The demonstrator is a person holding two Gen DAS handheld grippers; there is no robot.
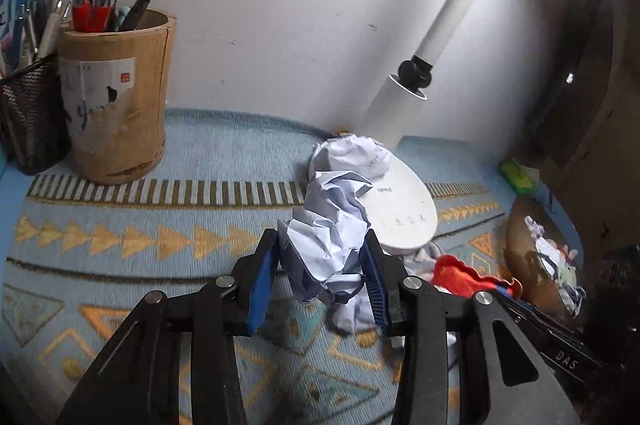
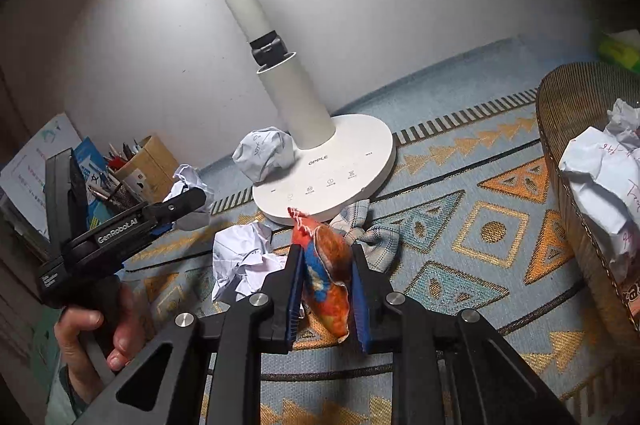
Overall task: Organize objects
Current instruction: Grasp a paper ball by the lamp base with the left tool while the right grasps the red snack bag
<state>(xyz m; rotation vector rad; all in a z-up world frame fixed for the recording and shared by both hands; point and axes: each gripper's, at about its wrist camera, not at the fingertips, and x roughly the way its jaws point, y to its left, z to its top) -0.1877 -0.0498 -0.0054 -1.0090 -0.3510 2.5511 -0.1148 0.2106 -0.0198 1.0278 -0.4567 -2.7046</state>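
With its blue pads pressed into both flanks of a crumpled paper ball point(image 1: 332, 249), the left gripper point(image 1: 326, 277) stands clamped on the wad just above a patterned blue mat point(image 1: 132, 289), while the right gripper point(image 2: 326, 285) is closed on an orange and blue cloth pouch point(image 2: 326, 277) held upright between its pads, its long axis running up and away from the jaws. From the right gripper outward, a second paper ball point(image 2: 240, 261) lies on the mat just to its left, a grey checked cloth point(image 2: 376, 241) just beyond, partly tucked under the edge of a white desk lamp base point(image 2: 344, 169), and a third ball point(image 2: 264, 153) rests against the lamp's stem. The relation that seems to matter next is the basket point(image 2: 568, 129) at the far right of that view, already holding crumpled paper point(image 2: 596, 181): it lies well to the right of both loads, nearer the right gripper than the left, so the pouch probably has the shorter trip. In the left view the same basket point(image 1: 524, 265) sits beyond the lamp base, past the other gripper's black arm. A person's hand point(image 2: 96, 333) grips the left tool's handle; a cardboard pen pot point(image 1: 116, 97) and a mesh pen holder point(image 1: 28, 117) stand well off to the left.
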